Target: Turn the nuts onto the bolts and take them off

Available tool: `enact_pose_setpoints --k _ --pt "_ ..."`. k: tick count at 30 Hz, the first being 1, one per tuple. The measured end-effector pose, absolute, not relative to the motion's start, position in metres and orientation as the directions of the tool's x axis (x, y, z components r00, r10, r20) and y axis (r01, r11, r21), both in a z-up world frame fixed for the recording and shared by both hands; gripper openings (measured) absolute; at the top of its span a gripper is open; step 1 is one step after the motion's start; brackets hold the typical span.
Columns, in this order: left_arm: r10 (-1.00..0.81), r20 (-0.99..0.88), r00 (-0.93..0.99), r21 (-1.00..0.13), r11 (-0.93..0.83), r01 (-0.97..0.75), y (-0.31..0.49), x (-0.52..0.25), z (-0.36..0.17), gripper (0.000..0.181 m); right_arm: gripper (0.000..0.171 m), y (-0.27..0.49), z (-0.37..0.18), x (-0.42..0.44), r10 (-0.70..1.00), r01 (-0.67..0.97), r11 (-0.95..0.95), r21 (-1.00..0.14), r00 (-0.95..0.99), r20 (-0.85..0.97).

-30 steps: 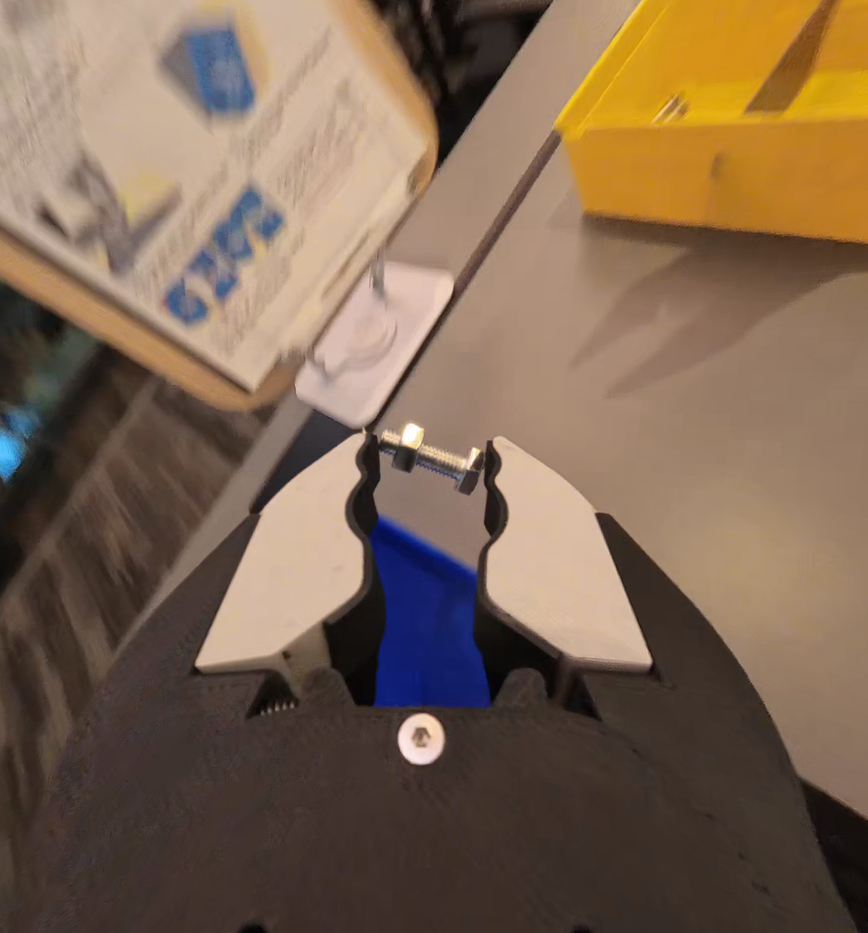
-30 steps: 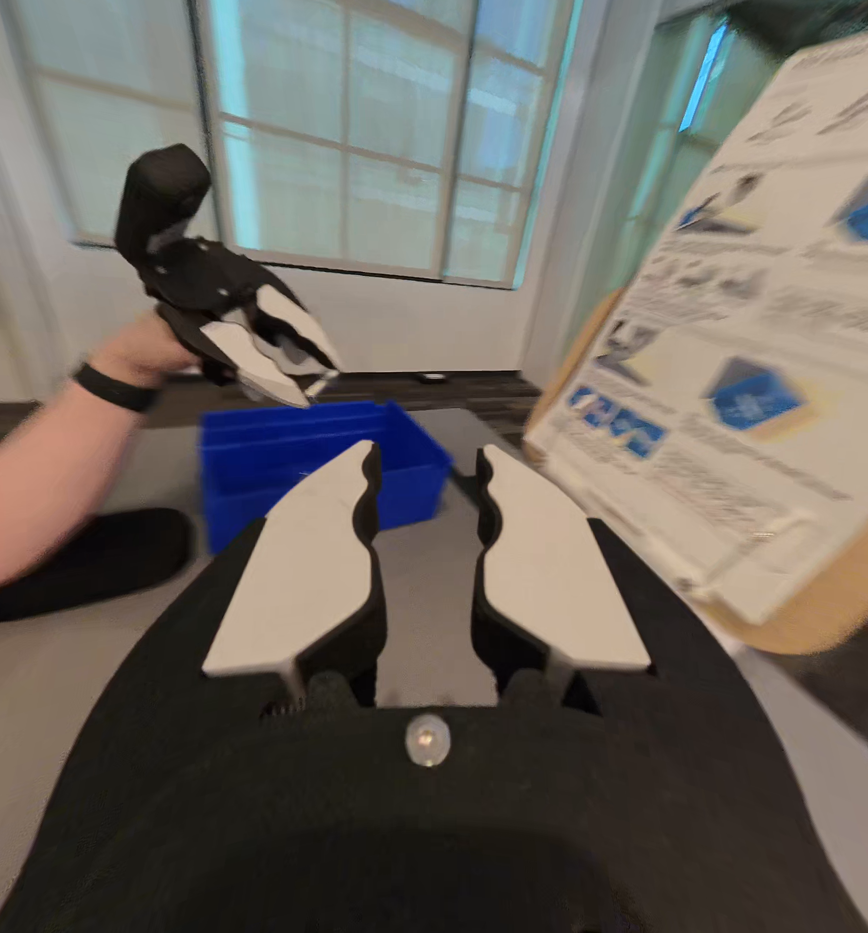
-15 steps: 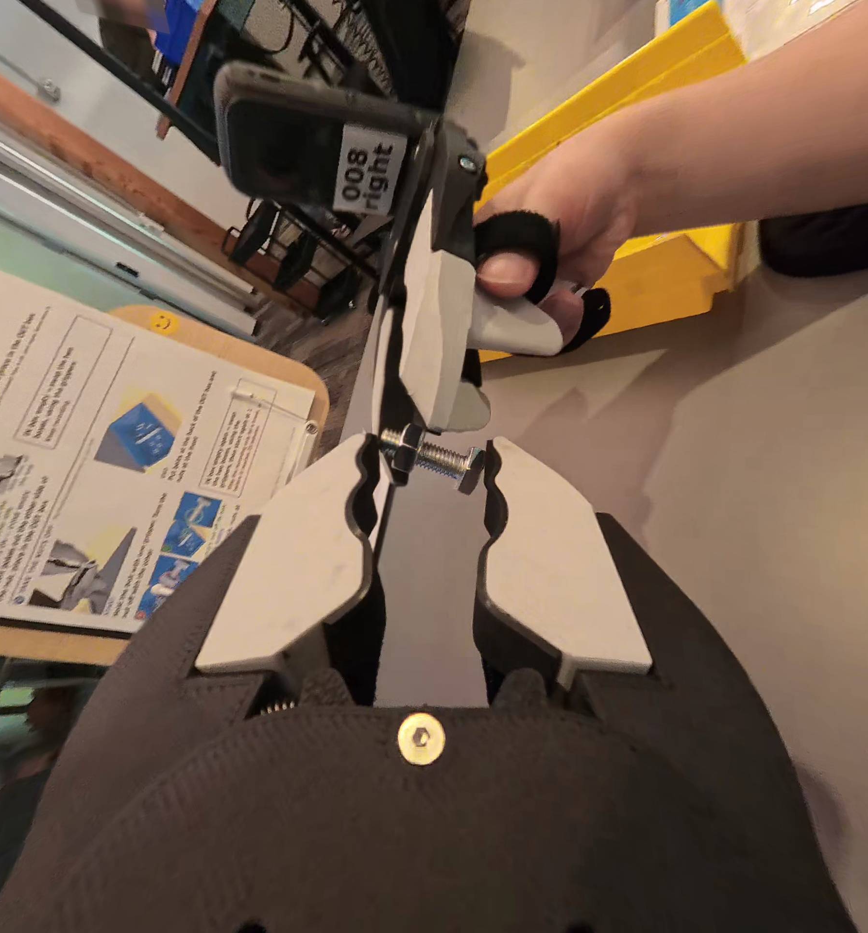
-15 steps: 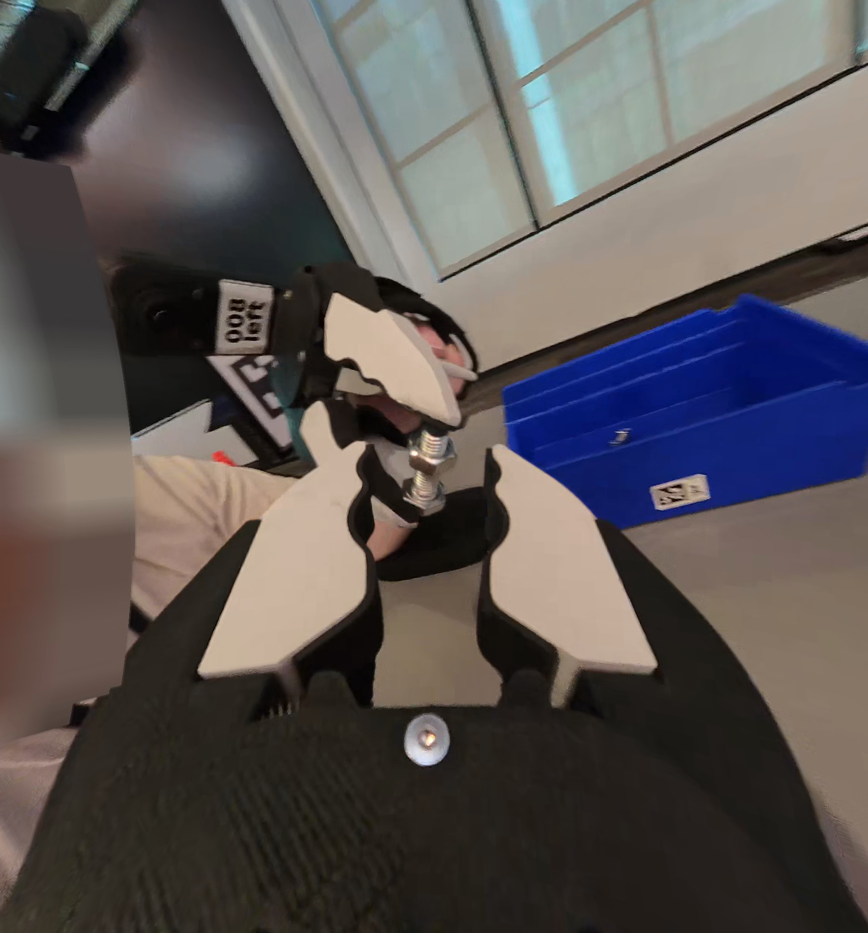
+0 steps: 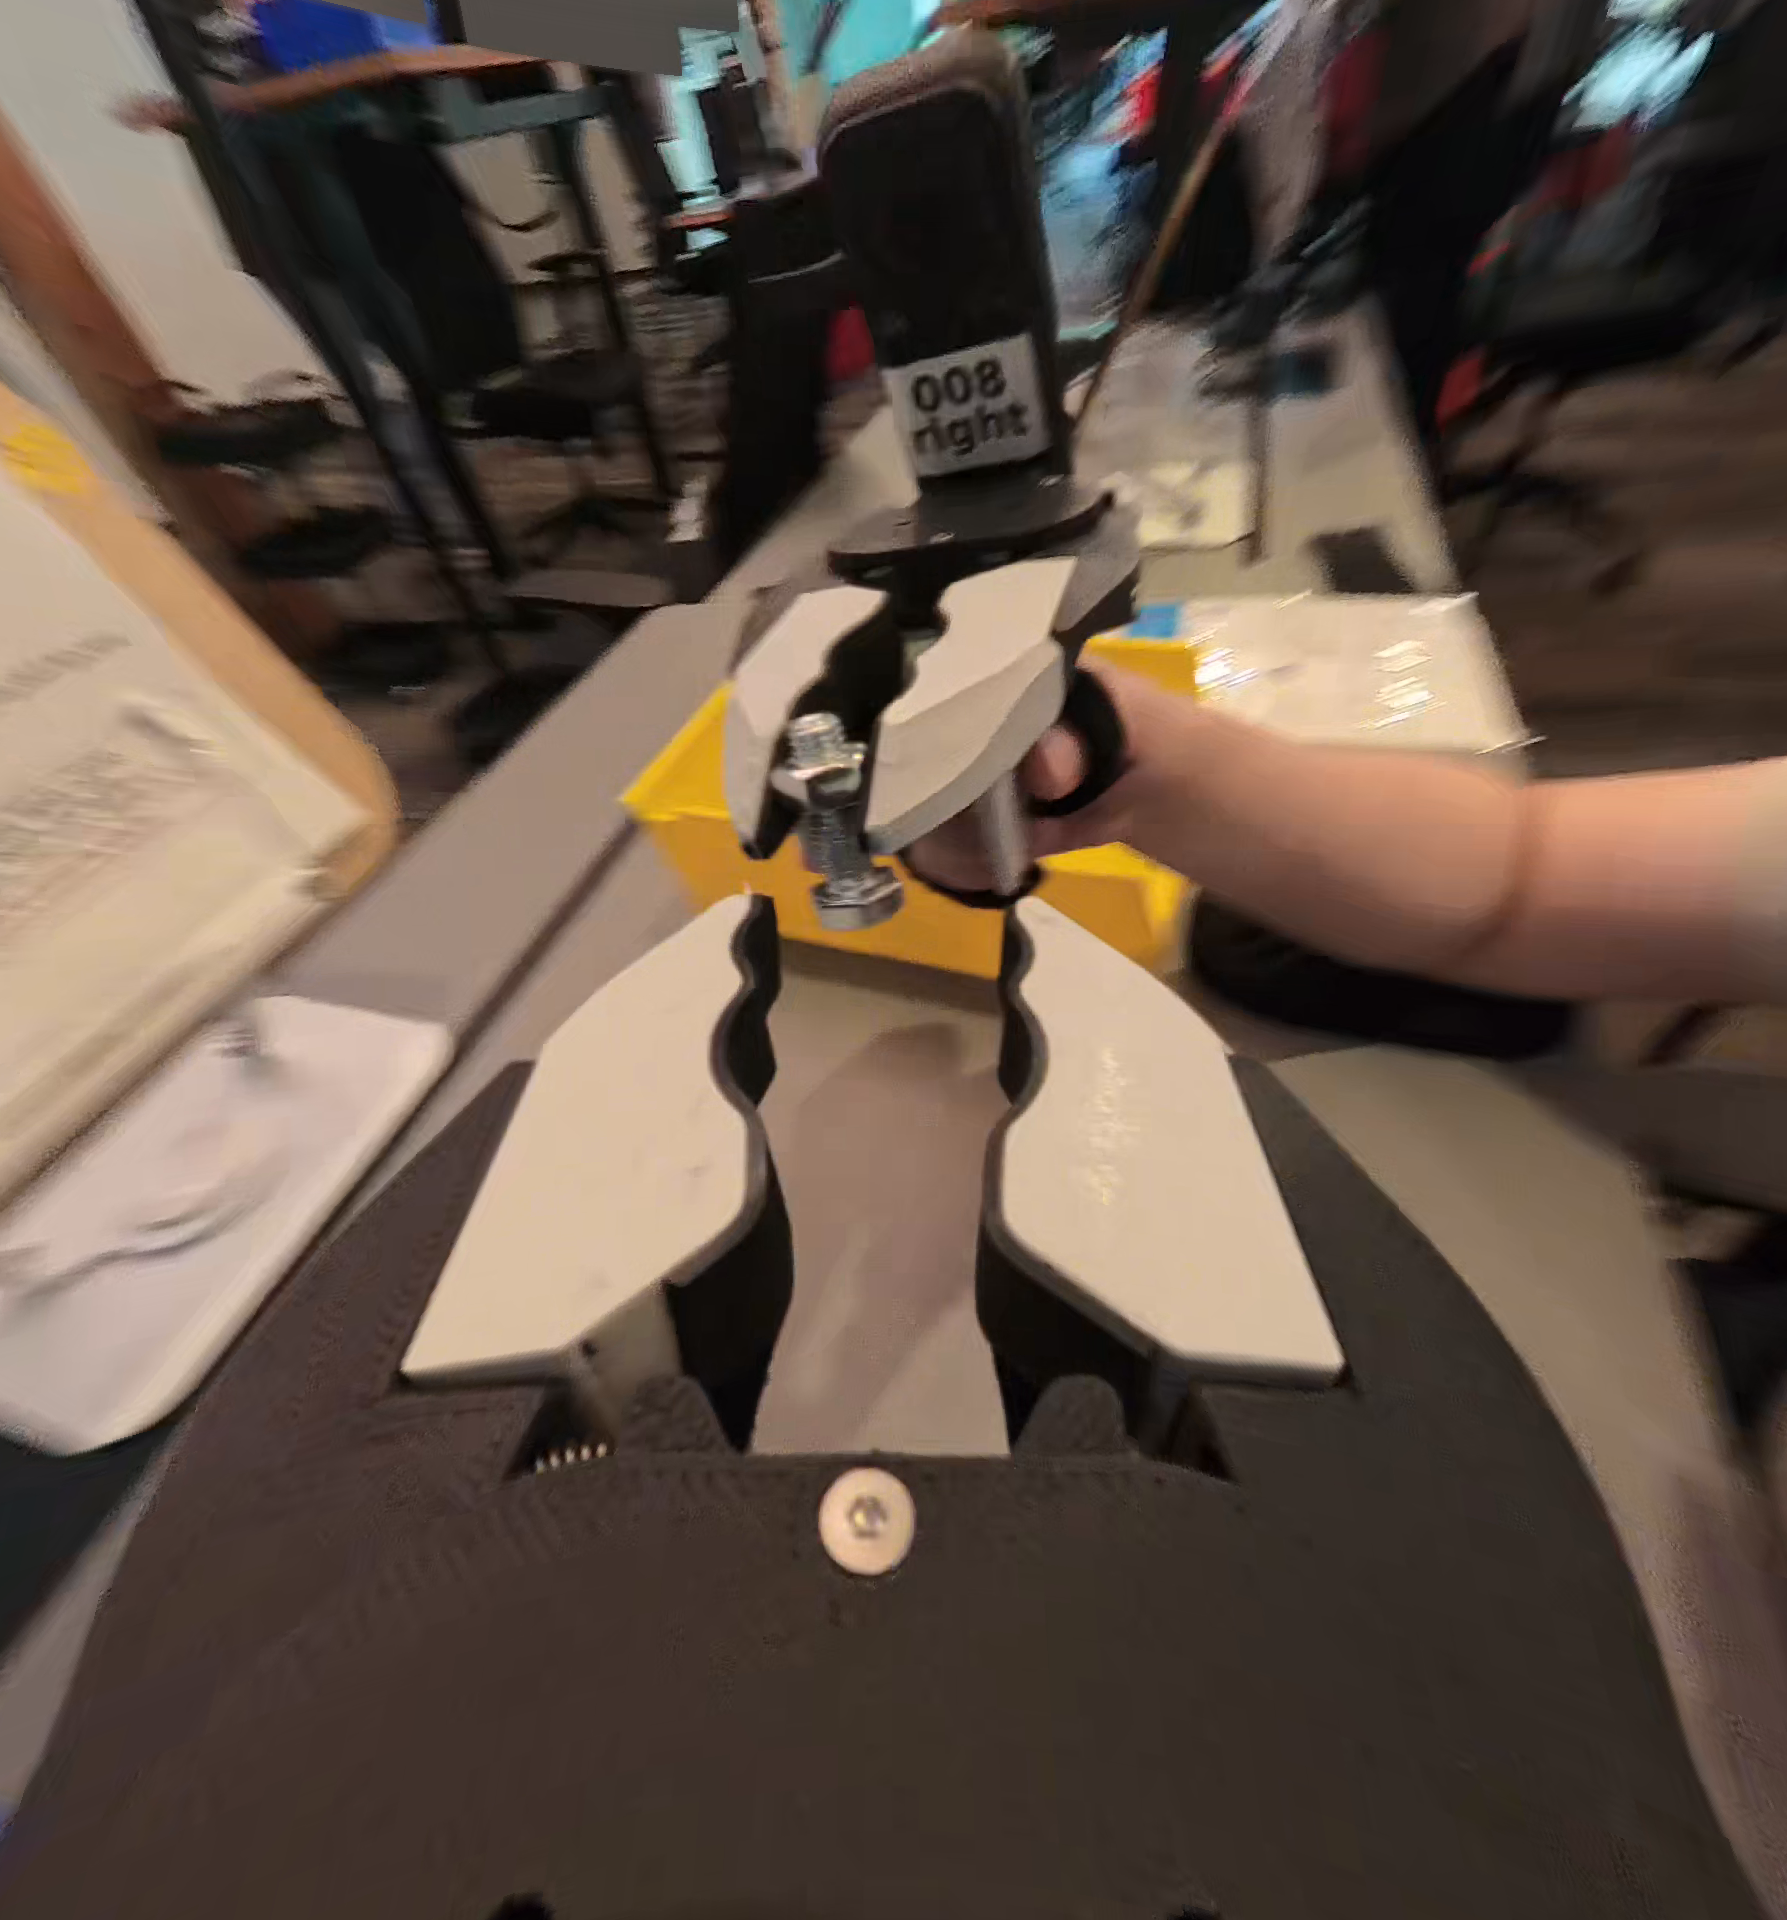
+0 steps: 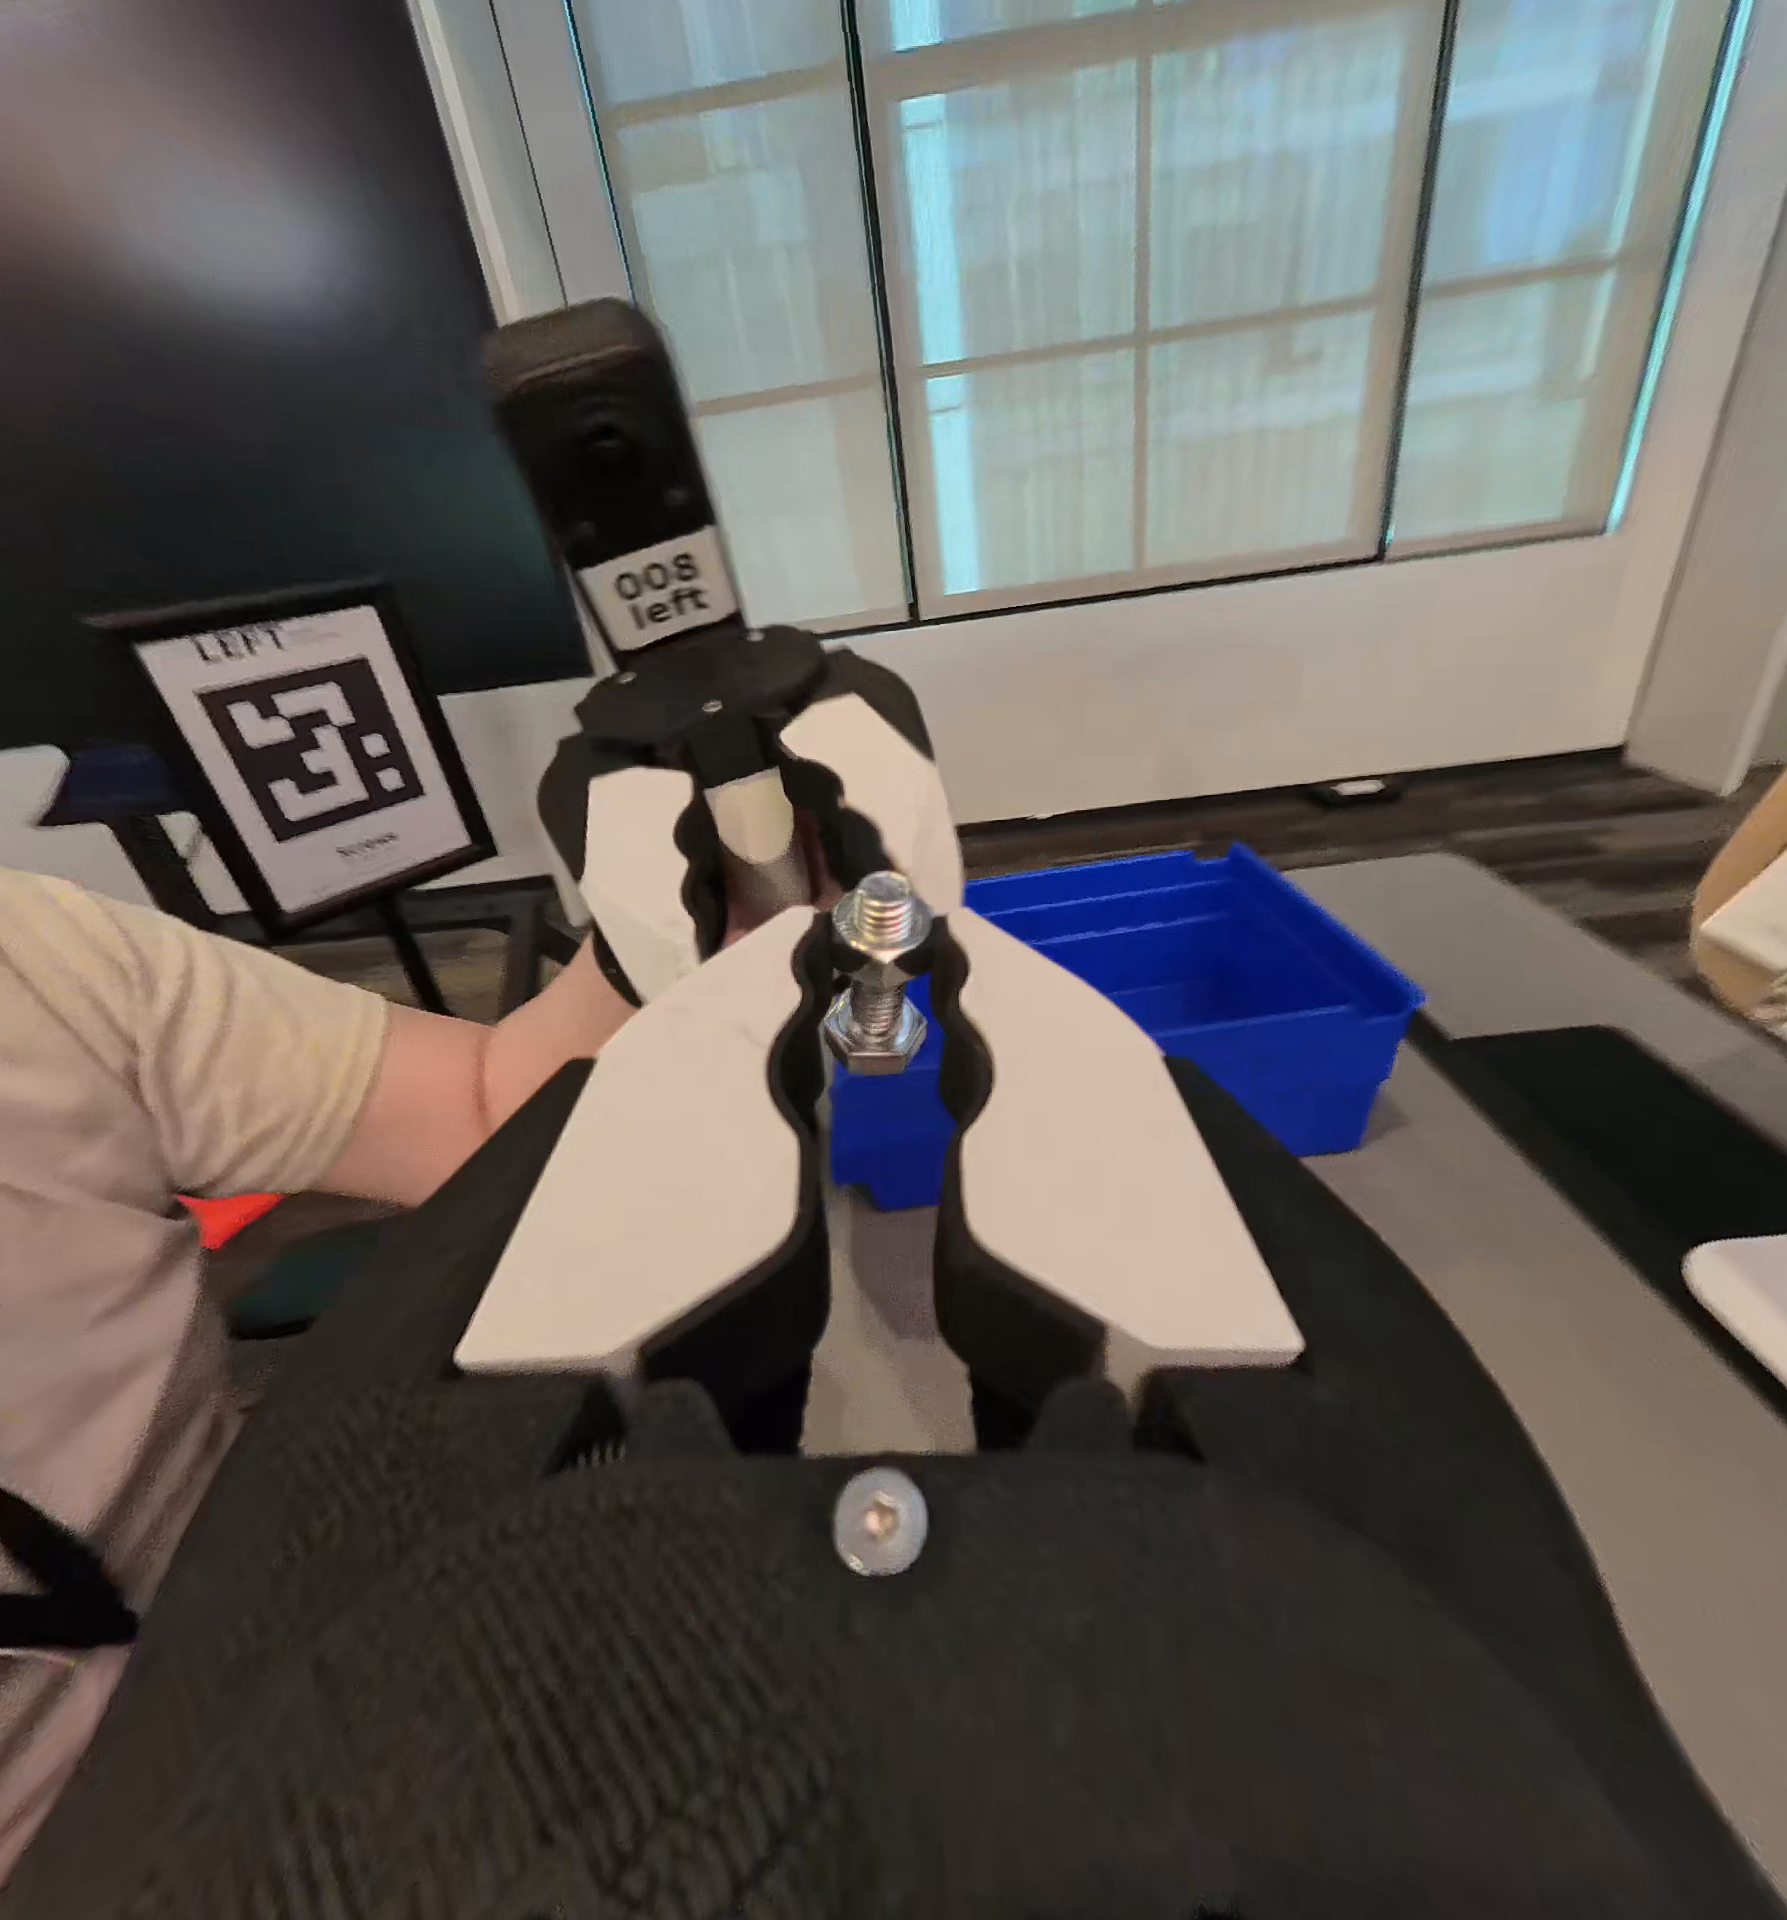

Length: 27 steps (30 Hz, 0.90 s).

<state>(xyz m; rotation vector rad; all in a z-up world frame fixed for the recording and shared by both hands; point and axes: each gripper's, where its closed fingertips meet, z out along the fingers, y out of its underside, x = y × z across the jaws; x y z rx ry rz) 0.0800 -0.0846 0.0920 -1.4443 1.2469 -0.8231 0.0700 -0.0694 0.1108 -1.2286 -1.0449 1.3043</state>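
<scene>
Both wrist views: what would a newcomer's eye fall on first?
The shiny bolt with its nut, upright and pinched in the right gripper at centre. The left gripper faces it, open and empty. Behind sit a blue bin and a yellow bin.

Several things carry writing or marks. A white label [image 5: 969, 408] with dark characters is stuck on the black camera block above the right tongs [image 5: 816, 800], seen from the left wrist view. A like white label [image 6: 660, 594] sits on the camera block above the left tongs [image 6: 764, 894] in the right wrist view. Behind them stands a framed sign [image 6: 307, 753] on a dark easel — a black-and-white square marker pattern with a short line of print above and below. At the left edge of the left wrist view, a printed instruction sheet [image 5: 68, 790] on a tan board shows lines of text — too blurred to read.
</scene>
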Motion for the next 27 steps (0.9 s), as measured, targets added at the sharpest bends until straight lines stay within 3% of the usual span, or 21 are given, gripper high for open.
enact_pose_setpoints --k 3,6,13,22,27 --pt "-0.989 0.075 0.13 -0.979 -0.098 -0.181 -0.091 0.085 0.095 0.038 0.019 -0.076 0.115 0.069 0.998 -0.114 -0.03 -0.993 0.05 -0.036" --pt "-0.988 0.13 0.088 -0.982 -0.141 -0.125 -0.09 0.089 0.096 0.038 0.019 -0.076 0.117 0.068 0.997 -0.12 -0.008 -0.993 0.073 -0.017" --pt "-0.95 -0.116 0.29 -0.966 0.04 -0.255 -0.069 0.098 0.078 0.035 0.019 -0.072 0.116 0.065 0.988 -0.092 0.042 -0.995 0.154 0.028" --pt "-0.935 -0.142 0.324 -0.974 0.074 -0.212 -0.065 0.098 0.084 0.018 0.019 -0.068 0.116 0.064 0.969 -0.065 0.101 -0.993 0.233 0.084" --pt "-0.951 -0.125 0.281 -0.981 0.076 -0.18 -0.074 0.1 0.09 0.018 0.023 -0.072 0.123 0.07 0.973 -0.077 0.117 -0.99 0.207 0.099"
